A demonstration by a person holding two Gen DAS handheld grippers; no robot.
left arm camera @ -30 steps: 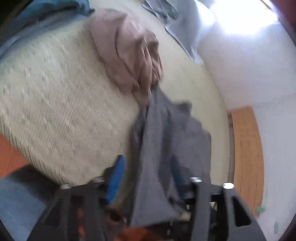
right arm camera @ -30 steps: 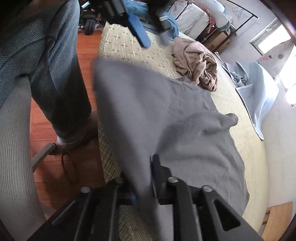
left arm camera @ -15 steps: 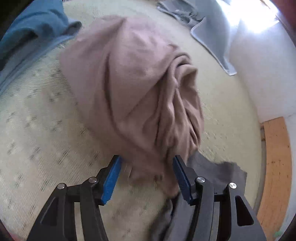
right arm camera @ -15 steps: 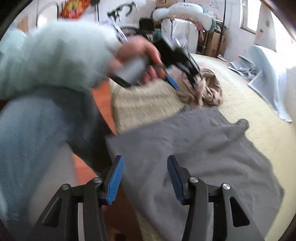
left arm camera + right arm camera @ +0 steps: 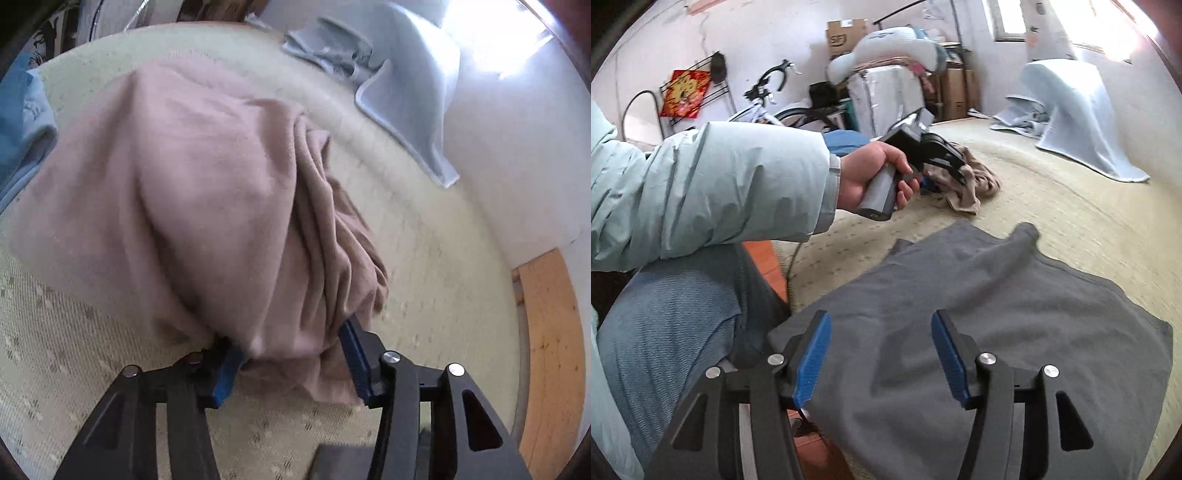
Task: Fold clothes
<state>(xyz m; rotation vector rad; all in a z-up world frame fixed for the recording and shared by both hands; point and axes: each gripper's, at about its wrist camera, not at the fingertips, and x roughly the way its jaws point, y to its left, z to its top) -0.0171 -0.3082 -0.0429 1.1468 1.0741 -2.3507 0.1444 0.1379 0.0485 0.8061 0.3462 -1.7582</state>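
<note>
Two garments lie on a pale patterned bed cover (image 5: 1052, 206): a crumpled dusty-pink garment (image 5: 192, 206) toward the far side and a gray garment (image 5: 979, 306) spread roughly flat at the near edge. Seen from the left wrist camera, the left gripper (image 5: 291, 354) has its blue-padded jaws spread wide around the near folds of the pink cloth, which bulges between them and touches the inner faces of both pads; the jaws are not closed on it. From the right wrist camera, the person's left hand (image 5: 875, 177) wraps the gray handle of that tool, a pale blue-green padded sleeve (image 5: 713, 192) running back to the left, with the tool's head pressed against the pink heap. The right gripper (image 5: 881, 354) hovers over the gray garment's near part, its jaws wide apart and holding nothing; whether the pads touch the cloth cannot be told. A light blue sheet (image 5: 1078, 122) drapes down at the far right of the bed, below a bright window. A blue cloth (image 5: 22, 122) lies at the left edge of the left wrist view, just beside the pink garment. Beyond the bed stand a white bicycle (image 5: 768, 103), cardboard boxes (image 5: 960, 88) and a red wall hanging (image 5: 687, 92). A leg in blue-gray trousers (image 5: 672, 325) fills the near left.
</note>
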